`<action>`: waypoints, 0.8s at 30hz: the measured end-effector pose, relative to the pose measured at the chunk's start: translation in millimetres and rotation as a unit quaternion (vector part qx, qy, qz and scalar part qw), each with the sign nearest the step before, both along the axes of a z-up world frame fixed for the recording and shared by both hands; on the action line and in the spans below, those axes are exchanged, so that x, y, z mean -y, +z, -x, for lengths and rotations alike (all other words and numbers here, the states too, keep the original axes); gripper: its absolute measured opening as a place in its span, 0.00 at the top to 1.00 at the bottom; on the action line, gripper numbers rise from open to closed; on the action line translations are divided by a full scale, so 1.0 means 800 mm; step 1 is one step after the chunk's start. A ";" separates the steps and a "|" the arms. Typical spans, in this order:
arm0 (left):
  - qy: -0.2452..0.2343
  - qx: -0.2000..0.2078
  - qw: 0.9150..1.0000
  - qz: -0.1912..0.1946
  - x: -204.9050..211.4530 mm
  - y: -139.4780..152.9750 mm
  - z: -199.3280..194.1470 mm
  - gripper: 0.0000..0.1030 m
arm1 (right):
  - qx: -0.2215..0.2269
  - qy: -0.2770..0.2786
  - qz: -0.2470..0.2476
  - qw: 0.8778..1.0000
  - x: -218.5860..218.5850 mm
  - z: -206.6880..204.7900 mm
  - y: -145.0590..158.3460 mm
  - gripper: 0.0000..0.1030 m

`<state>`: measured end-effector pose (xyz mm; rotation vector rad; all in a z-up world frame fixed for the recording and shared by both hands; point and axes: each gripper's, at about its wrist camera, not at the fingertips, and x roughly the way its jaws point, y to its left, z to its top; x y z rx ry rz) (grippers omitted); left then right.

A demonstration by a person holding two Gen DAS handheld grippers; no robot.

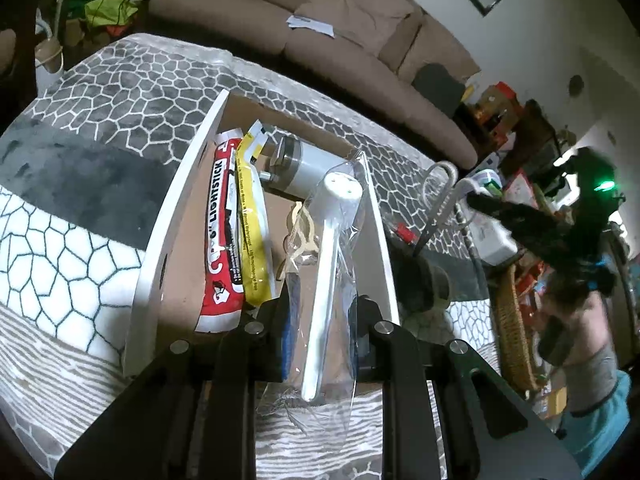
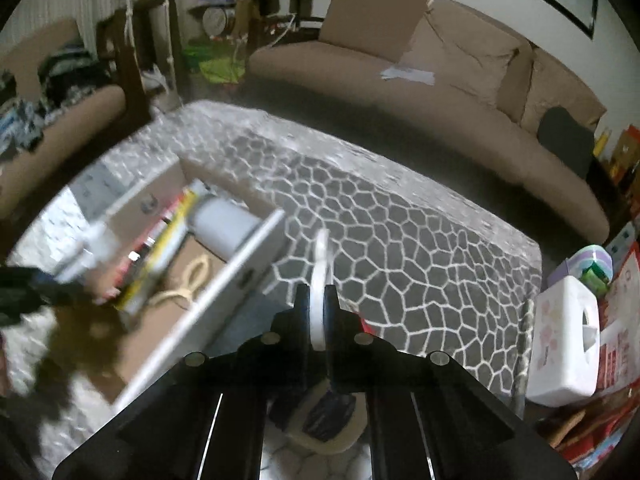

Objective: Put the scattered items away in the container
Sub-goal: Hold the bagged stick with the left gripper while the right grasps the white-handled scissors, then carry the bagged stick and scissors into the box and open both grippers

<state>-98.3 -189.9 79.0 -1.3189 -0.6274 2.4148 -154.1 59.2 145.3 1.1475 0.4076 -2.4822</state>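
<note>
Progress: we judge the task to be well along, since several items already lie in the box [image 1: 256, 92], but it is not finished.
Already inside: a red lightstick packet [image 1: 221, 236], a yellow packet [image 1: 251, 220], a grey cylinder [image 1: 298, 170] and some beige loops [image 1: 302, 226] on the cardboard floor.
Left gripper [image 1: 322, 312]: we hold a white wand-like tool in a clear bag [image 1: 330, 264] between the jaws, above the near end of the box; it is not yet released.
Right gripper [image 2: 318, 312]: the jaws are closed tight on a thin white ring-shaped item [image 2: 320, 276], held edge-on just beside the right wall of the box, outside it.
Still out: something small and red [image 1: 404, 233] lies on the blanket [image 1: 100, 92] to the right of the box; we cannot tell what it is.
Box material: white stiff outer walls, plain brown cardboard inside, long and shallow.
Packets: glossy printed foil, flat and soft.
Bag: crinkled transparent film, slippery in our judgement.
Cylinder: smooth matte body with a metal end.
Blanket: plush, grey with a white cell pattern.
Right view: it is blurred at the left, so details there are uncertain.
</note>
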 end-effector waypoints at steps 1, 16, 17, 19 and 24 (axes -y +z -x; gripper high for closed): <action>0.001 0.002 1.000 0.000 0.001 -0.001 0.000 0.82 | -0.002 0.004 0.000 1.000 0.005 -0.005 0.007 0.95; 0.021 0.007 1.000 -0.005 0.030 0.003 -0.006 0.82 | -0.001 0.074 0.059 0.995 0.094 -0.057 0.086 0.95; 0.021 0.007 1.000 -0.005 0.031 0.003 -0.006 0.82 | 0.002 0.078 0.062 0.995 0.101 -0.060 0.086 0.95; 0.022 0.007 1.000 -0.006 0.036 0.003 -0.007 0.82 | 0.011 0.086 0.068 0.994 0.113 -0.066 0.080 0.95; 0.025 0.008 1.000 -0.007 0.046 0.002 -0.009 0.82 | 0.050 0.087 0.082 0.992 0.131 -0.074 0.043 0.95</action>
